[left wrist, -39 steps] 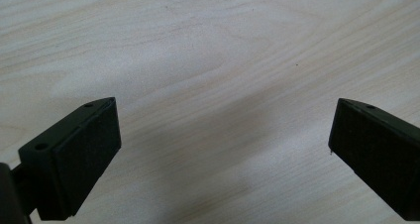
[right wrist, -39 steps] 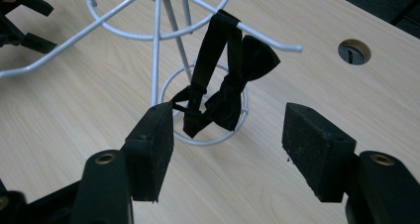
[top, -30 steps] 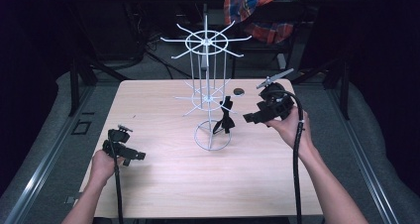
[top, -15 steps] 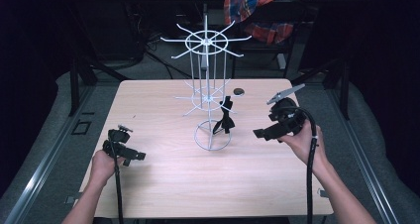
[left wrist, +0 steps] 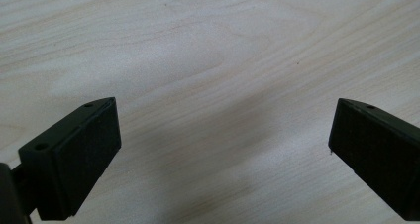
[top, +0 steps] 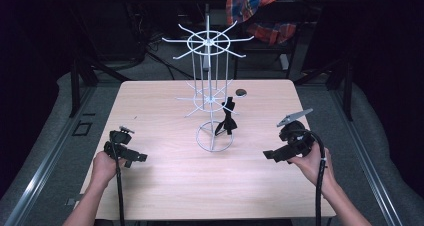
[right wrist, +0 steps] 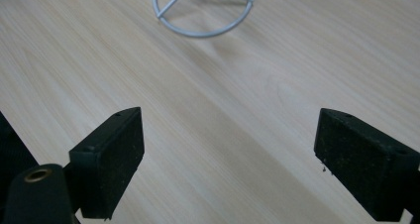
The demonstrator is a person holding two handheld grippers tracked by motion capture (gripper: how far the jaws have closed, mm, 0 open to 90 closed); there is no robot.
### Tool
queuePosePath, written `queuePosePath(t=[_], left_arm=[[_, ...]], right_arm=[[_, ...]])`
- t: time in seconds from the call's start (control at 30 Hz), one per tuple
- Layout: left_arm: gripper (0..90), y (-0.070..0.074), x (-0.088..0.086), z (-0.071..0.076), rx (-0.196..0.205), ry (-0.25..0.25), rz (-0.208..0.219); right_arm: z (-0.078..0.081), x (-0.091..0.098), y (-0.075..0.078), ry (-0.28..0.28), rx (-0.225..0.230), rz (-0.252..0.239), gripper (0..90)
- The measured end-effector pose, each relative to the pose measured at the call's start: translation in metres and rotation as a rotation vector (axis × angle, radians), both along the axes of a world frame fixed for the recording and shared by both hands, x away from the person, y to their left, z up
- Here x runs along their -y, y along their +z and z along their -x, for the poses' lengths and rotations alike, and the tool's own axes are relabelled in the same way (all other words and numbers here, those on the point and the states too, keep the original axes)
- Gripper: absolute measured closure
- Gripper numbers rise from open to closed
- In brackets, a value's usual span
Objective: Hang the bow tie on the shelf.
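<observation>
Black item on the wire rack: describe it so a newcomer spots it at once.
Start at the white wire rack standing mid-table. On its lower tier, right side, a black bow-shaped item hangs just above the ring base. The only other dark thing nearby is a small round disc lying flat on the table behind it.

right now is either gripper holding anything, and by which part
Nothing is held. The left gripper and right gripper both have jaws wide apart over bare table.

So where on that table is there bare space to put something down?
The near strip between the left hand-held gripper and right hand-held gripper is bare wood, as is the far left corner. It is crowded mid-table around the wire rack, its hanging black item and the dark disc.
</observation>
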State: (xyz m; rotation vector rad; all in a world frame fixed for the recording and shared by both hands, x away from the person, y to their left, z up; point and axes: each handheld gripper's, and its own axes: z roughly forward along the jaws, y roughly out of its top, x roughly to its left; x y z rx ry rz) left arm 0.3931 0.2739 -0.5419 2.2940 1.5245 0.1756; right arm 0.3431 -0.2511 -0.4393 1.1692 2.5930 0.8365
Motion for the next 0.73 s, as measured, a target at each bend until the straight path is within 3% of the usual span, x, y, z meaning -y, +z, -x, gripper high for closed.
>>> queuePosePath(t=[0.2,0.47,0.73], left_arm=[[0.0,-0.001,0.000,0.000,-0.003,0.000,-0.002],[0.0,0.000,0.001,-0.001,-0.007,-0.008,-0.003],[0.0,-0.002,0.001,-0.002,-0.003,-0.007,-0.005]], right_arm=[[0.006,0.007,-0.022,-0.006,-0.006,0.021,10.6],[0.007,0.013,-0.065,-0.008,-0.122,0.058,10.2],[0.006,0.018,-0.071,-0.027,-0.131,0.051,12.3]])
